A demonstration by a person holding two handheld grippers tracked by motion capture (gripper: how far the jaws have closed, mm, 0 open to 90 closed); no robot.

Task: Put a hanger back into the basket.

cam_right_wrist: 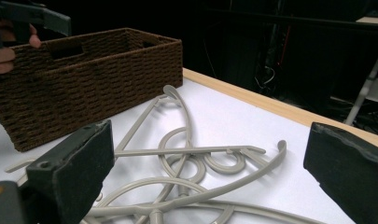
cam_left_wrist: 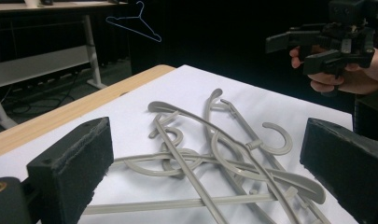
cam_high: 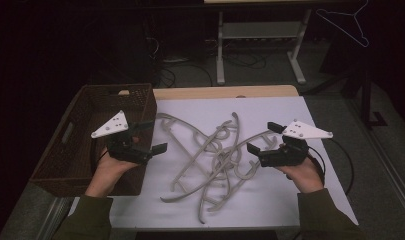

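Several grey plastic hangers (cam_high: 215,155) lie tangled in a pile on the white sheet (cam_high: 270,195) in the middle of the table. My left gripper (cam_high: 152,136) hovers at the pile's left side, in front of the brown woven basket (cam_high: 55,150), jaws open and empty. My right gripper (cam_high: 264,137) hovers at the pile's right side, also open with nothing between its jaws. The left gripper view looks across the hangers (cam_left_wrist: 214,154) toward the right gripper (cam_left_wrist: 296,51). The right gripper view shows the hangers (cam_right_wrist: 186,163) with the basket (cam_right_wrist: 84,88) behind them.
The basket stands at the table's left edge and looks empty. The wooden table edge (cam_high: 225,92) runs along the back. Beyond it are a metal table frame (cam_high: 260,45), floor cables and a thin wire hanger (cam_high: 347,25) hanging at the back right.
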